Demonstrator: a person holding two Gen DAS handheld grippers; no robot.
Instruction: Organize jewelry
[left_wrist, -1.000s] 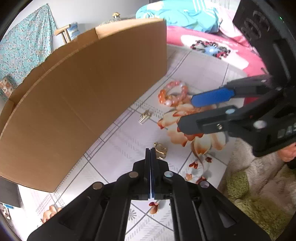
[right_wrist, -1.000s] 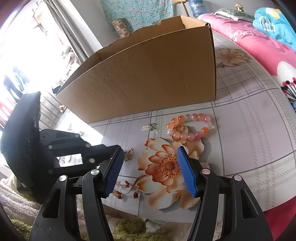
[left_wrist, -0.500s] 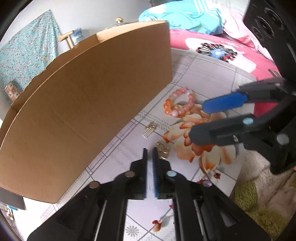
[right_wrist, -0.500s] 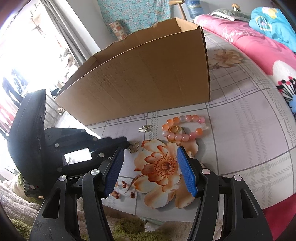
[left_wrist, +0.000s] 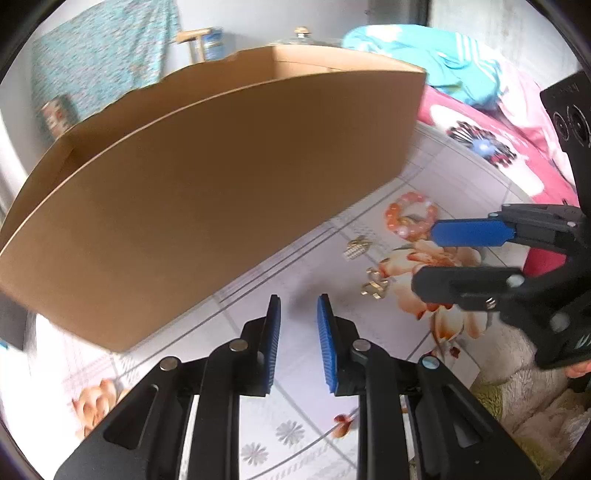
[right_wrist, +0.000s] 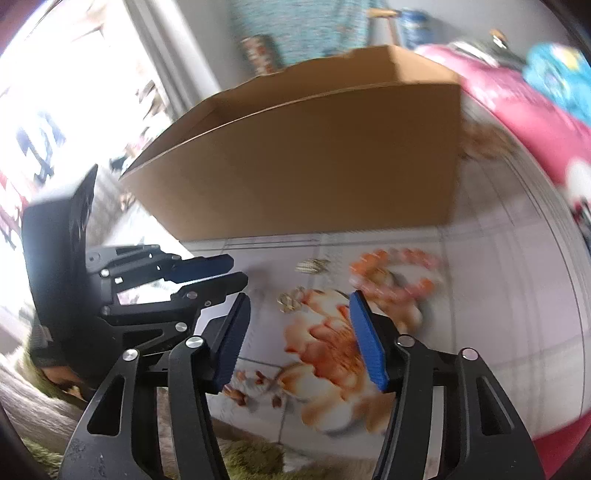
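A large open cardboard box (left_wrist: 221, 192) stands at the back of a flower-printed cloth (left_wrist: 417, 173) spread over what may be a desk or a bed; the pictures do not settle which. In front of the box, on the cloth, lies the jewelry. The biggest piece is an orange and pink bead bracelet (left_wrist: 410, 218), well clear of the box wall. Nearer the box sits a small silver clip-like piece (left_wrist: 356, 246), and just beside the printed flower lies a small gold charm (left_wrist: 375, 282).

The left gripper (left_wrist: 297, 321) hovers over bare cloth, its jaws opening and parted only narrowly, with nothing between them. The right gripper (right_wrist: 299, 325) hovers over the printed flower, its jaws closing from about half open, also empty; the gold charm (right_wrist: 290, 301) lies just ahead of them.

The step in hand looks like lining up for a pickup. Next, one gripper probably has to settle its jaws around a small piece, pinch it cleanly, and carry it over the box rim.
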